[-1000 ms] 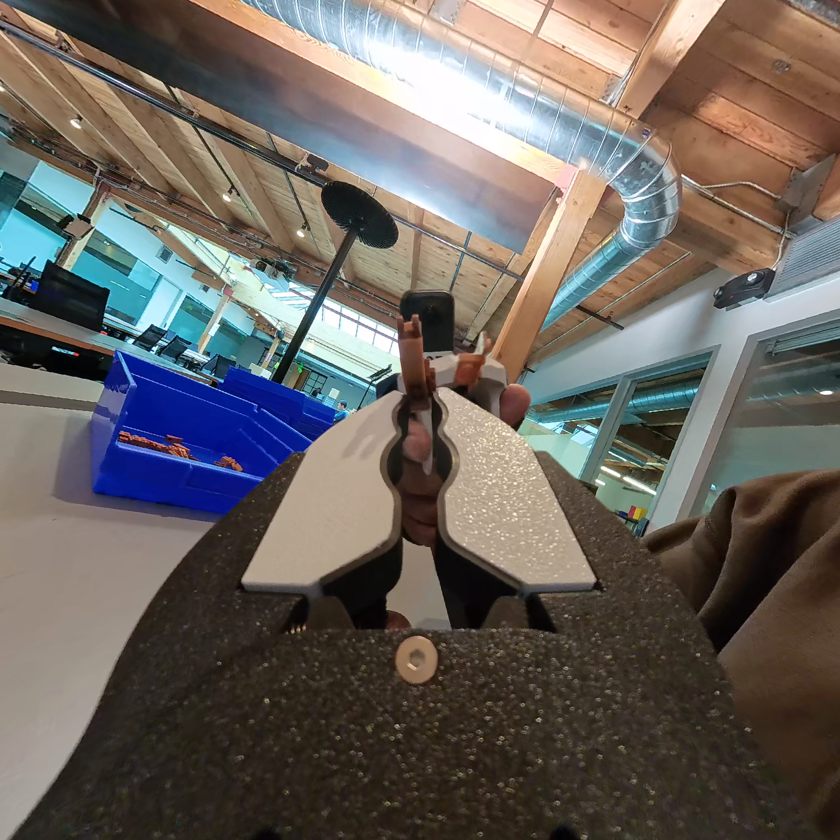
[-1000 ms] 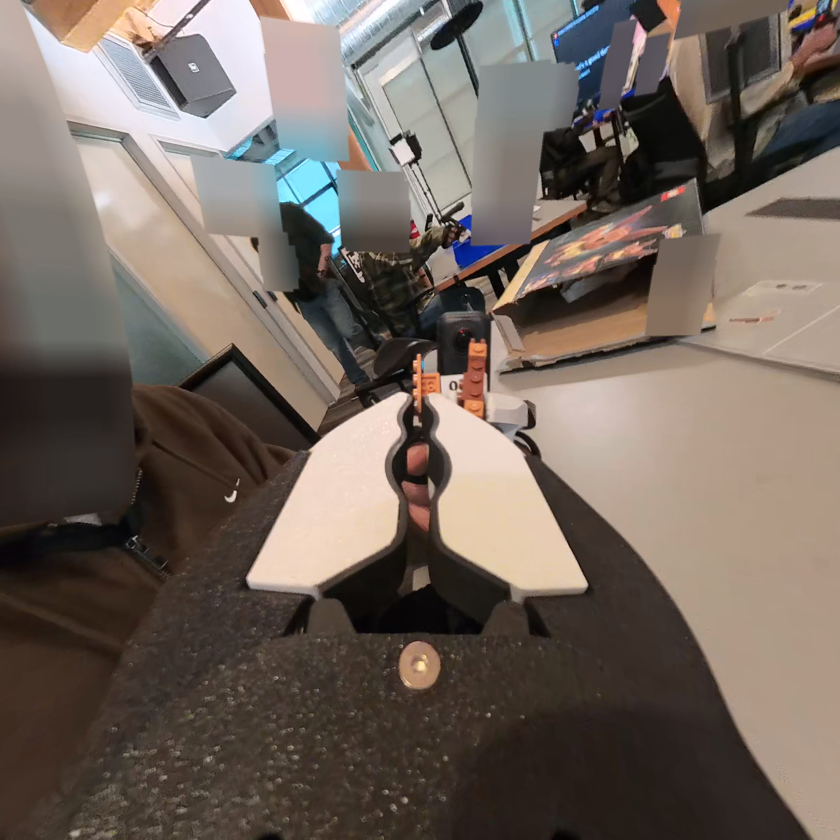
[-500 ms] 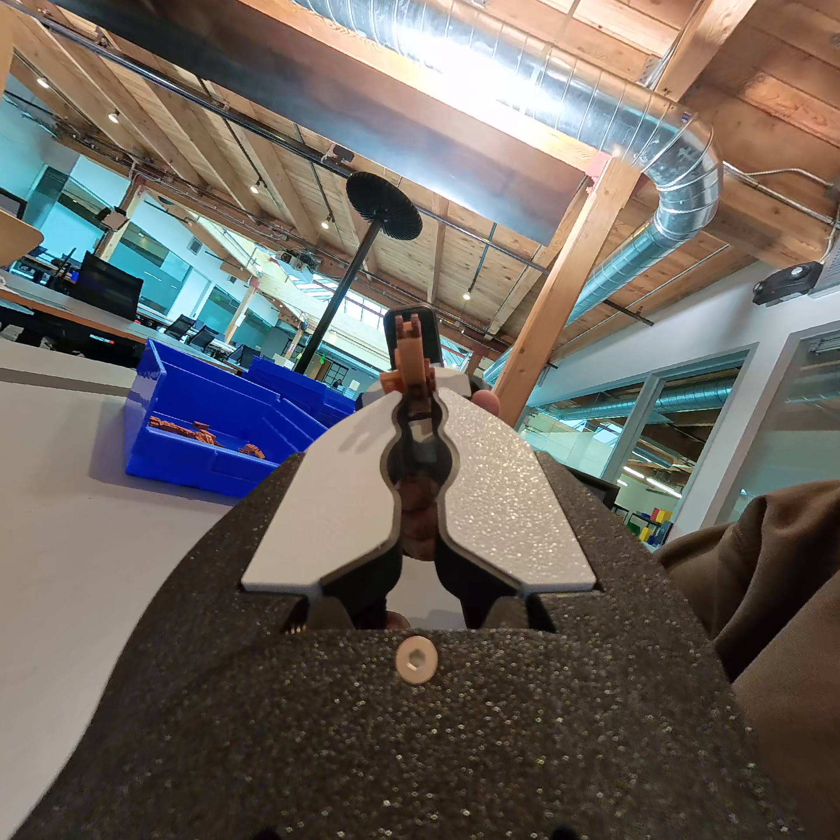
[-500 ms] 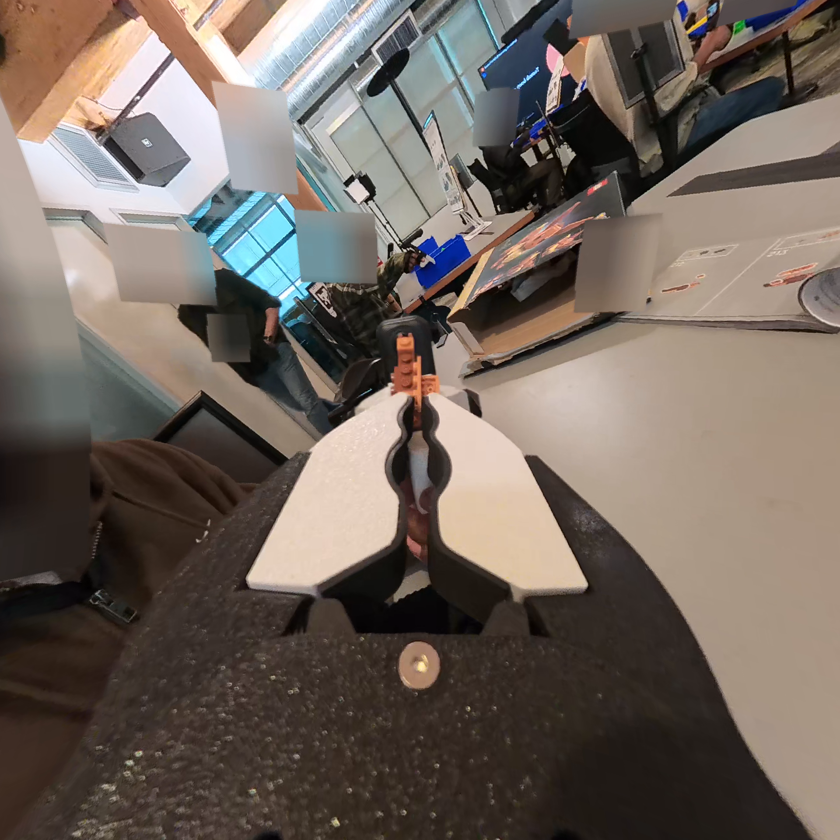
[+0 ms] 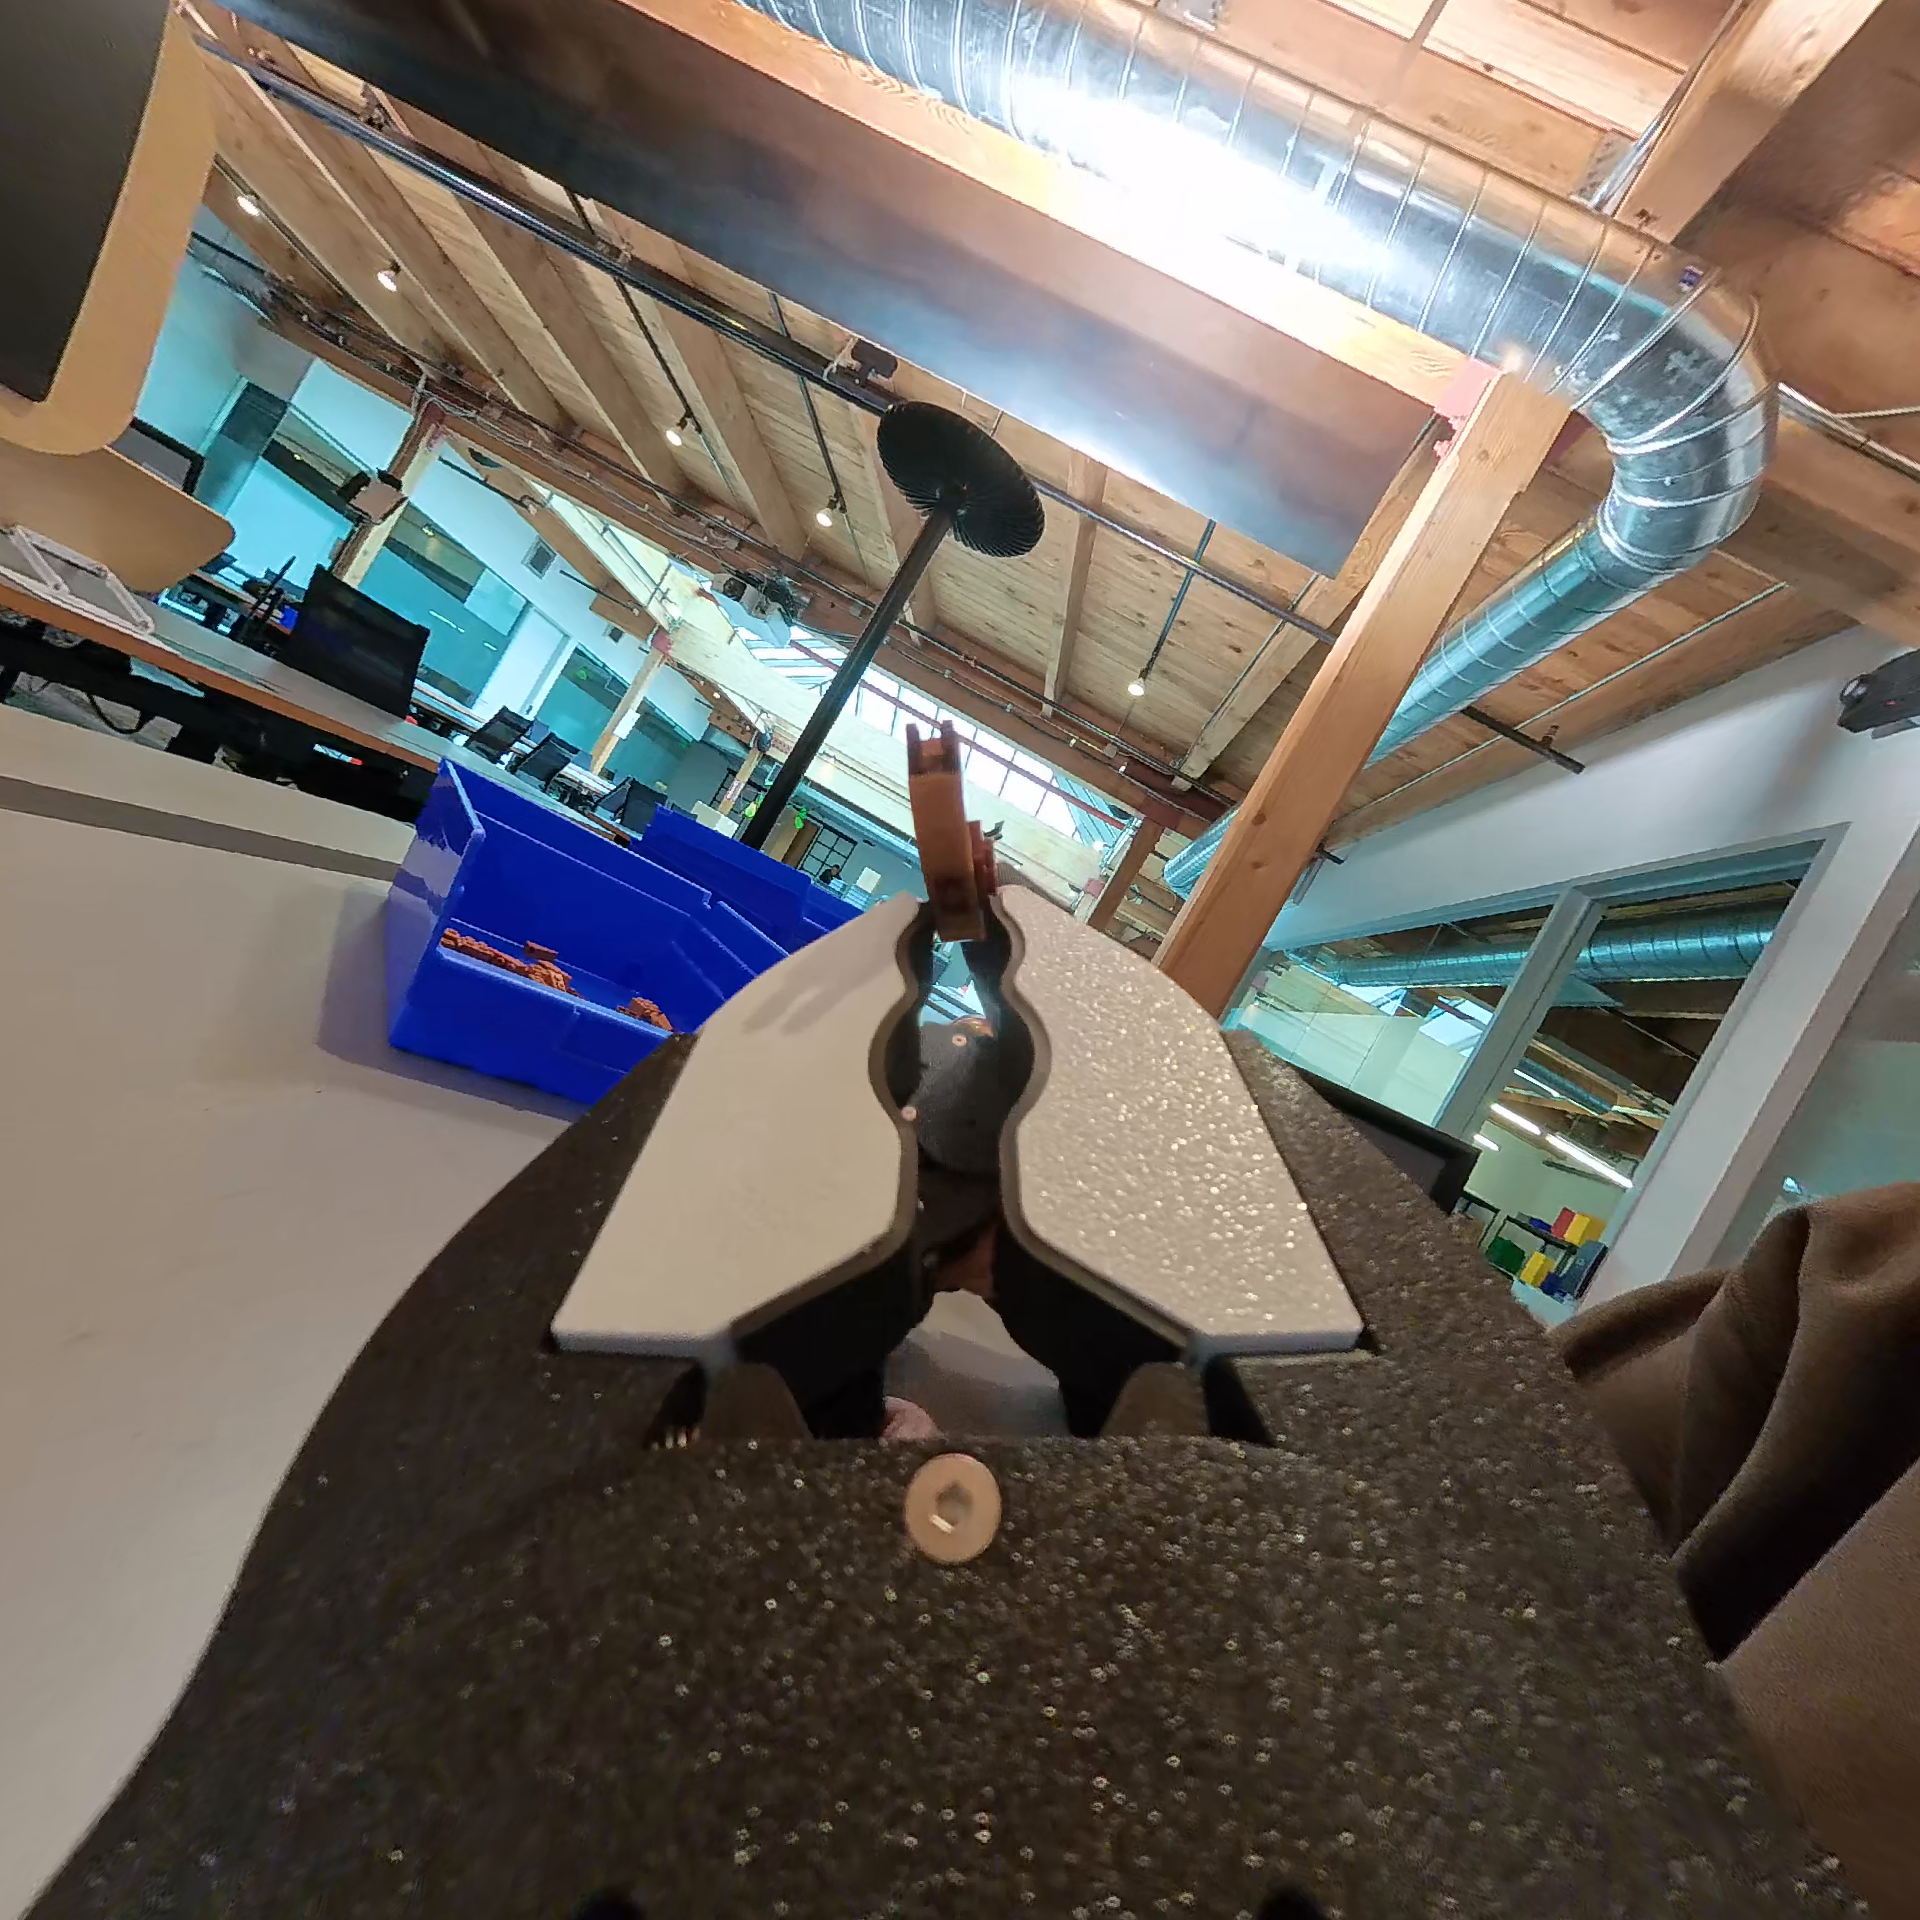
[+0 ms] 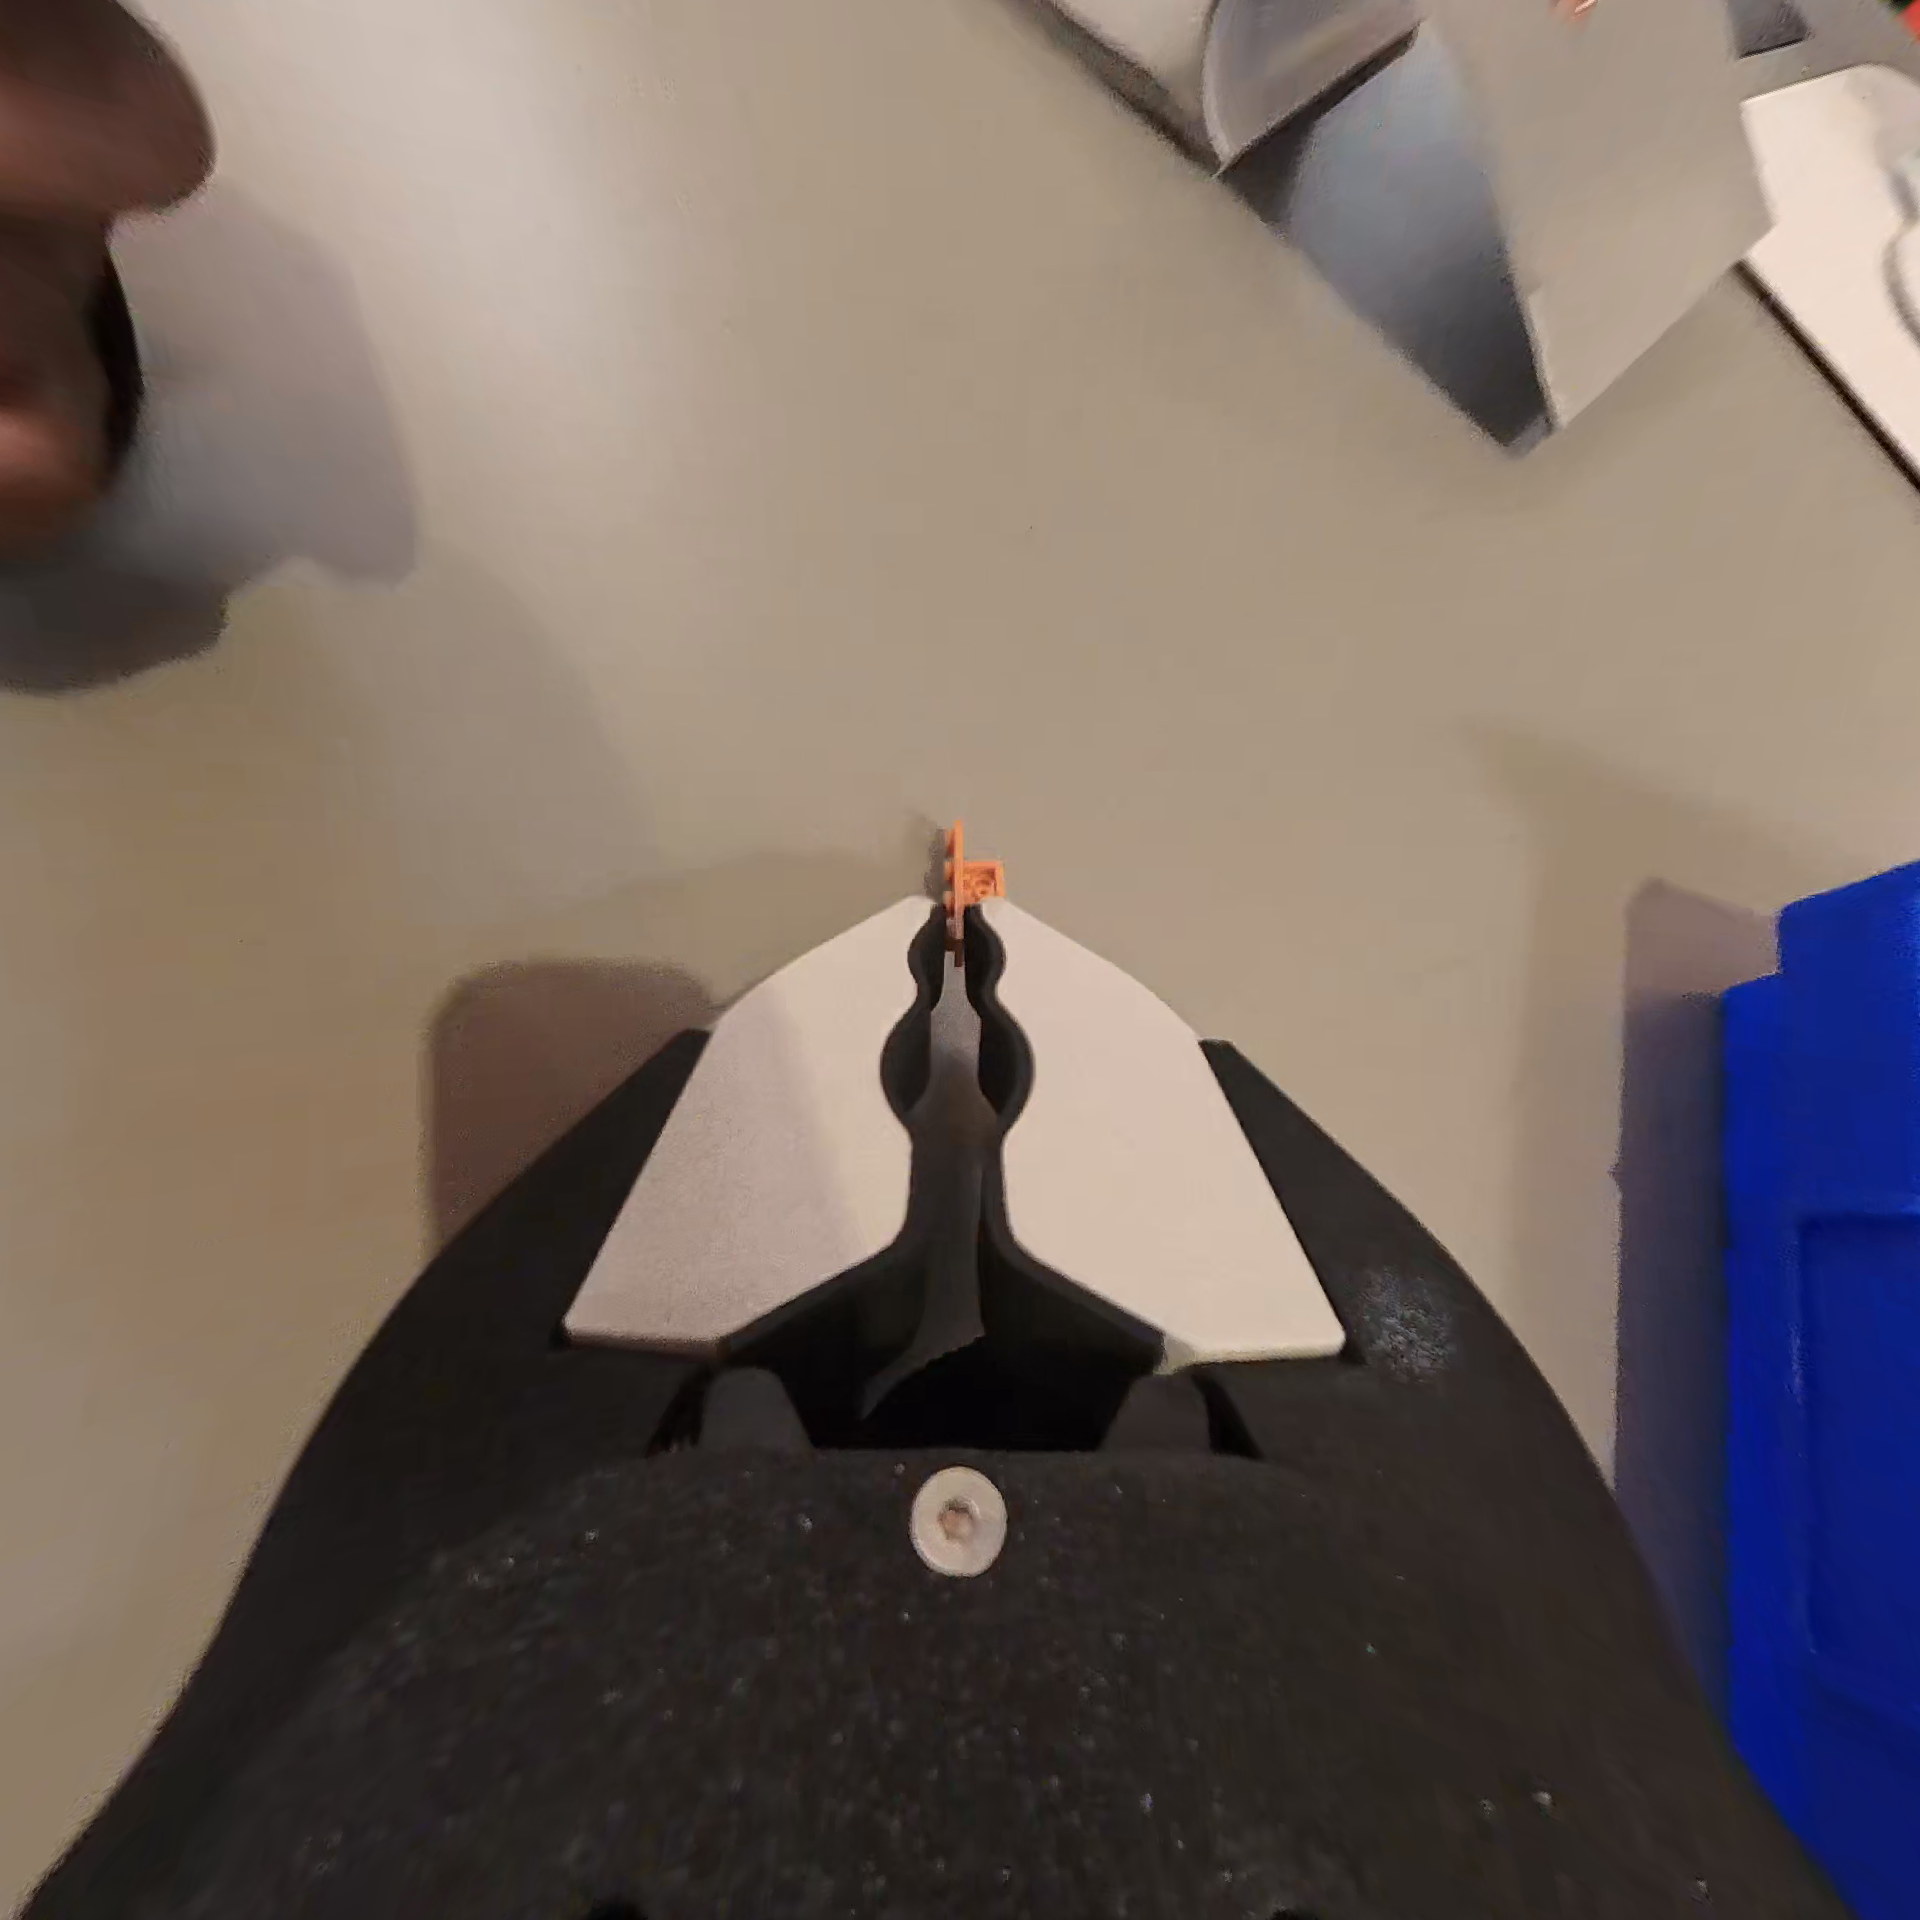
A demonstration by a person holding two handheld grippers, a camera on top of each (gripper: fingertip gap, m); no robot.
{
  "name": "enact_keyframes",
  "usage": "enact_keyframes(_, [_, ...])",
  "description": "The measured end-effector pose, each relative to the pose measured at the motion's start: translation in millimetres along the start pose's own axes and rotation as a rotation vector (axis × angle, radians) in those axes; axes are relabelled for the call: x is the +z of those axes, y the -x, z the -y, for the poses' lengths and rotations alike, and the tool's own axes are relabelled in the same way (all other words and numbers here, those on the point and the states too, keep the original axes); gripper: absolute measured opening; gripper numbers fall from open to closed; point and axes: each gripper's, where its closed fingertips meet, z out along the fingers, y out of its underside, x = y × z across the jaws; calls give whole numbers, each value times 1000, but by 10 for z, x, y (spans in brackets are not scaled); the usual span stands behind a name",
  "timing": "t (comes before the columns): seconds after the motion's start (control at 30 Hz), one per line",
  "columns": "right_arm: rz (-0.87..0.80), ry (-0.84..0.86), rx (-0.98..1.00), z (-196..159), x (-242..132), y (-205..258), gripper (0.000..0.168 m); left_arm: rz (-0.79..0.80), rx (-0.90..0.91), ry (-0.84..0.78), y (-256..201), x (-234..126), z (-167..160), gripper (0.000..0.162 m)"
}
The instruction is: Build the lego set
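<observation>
My left gripper (image 5: 961, 914) is shut on a brown lego piece (image 5: 943, 831) that stands upright out of its tips, raised above the grey table (image 5: 208, 1195) and pointing up toward the ceiling. My right gripper (image 6: 961, 906) is shut on a small orange lego piece (image 6: 971, 883) and points straight down at the grey table (image 6: 831, 520), close above it. A blue bin (image 5: 582, 935) with several brown lego pieces (image 5: 509, 961) sits on the table left of my left gripper. The right gripper is out of the left wrist view.
A second blue bin (image 5: 727, 852) stands behind the first. In the right wrist view a blue bin (image 6: 1818, 1299) is at the right edge, blurred paper and a box (image 6: 1558, 208) at the top right, and a blurred hand (image 6: 62, 312) at the top left. The gap from one gripper's tips to the other's is roughly 15 cm.
The two grippers, which held their pieces together face to face, have come apart. My right gripper swung down to point at the table with the orange piece. My left gripper stays raised.
</observation>
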Motion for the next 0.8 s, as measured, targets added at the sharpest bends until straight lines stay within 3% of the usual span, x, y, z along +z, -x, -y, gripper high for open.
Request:
enact_keyframes(0.17, [54, -7, 26, -87, -15, 152, 17, 4, -1, -1, 7, -6, 0, 10])
enact_keyframes(0.33, [33, -56, 296, -49, -78, -53, 17, -1, 1, 7, -4, 7, -17, 10])
enact_keyframes(0.47, [54, -49, 387, -13, -26, -42, 17, 1, 5, 4, -2, 3, -12, 10])
enact_keyframes(0.8, [-16, 72, 311, -70, 94, 33, 13, -4, 5, 3, -12, 3, -11, 10])
